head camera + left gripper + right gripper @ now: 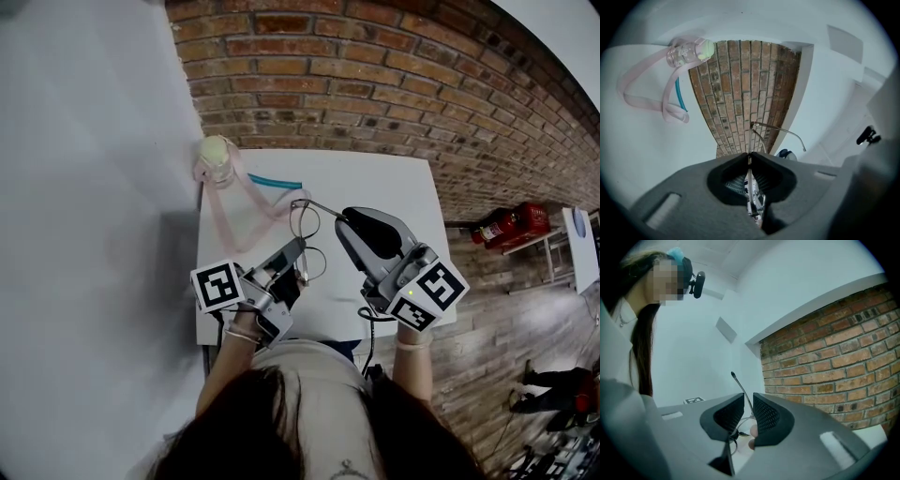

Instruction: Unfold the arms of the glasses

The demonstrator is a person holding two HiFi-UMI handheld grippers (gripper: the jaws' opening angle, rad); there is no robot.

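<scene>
Thin wire-rimmed glasses point(305, 225) hang above the white table point(375, 178), held up between both grippers. My left gripper point(296, 255) is shut on the frame near the lower lens; in the left gripper view point(750, 157) the wire is pinched between the closed jaws, and one glasses arm point(780, 130) juts out to the right. My right gripper point(343, 219) sits at the end of that swung-out arm. Its jaws point(748, 401) stand a narrow gap apart, with the glasses arm point(739, 387) passing up through the gap and its dark tip poking above them.
A small clear bottle point(216, 159) with a pink strap point(234, 211) lies at the table's far left corner, with a teal strip point(275, 181) beside it. There is a brick wall beyond the table. A red fire extinguisher point(511, 225) lies on the floor to the right.
</scene>
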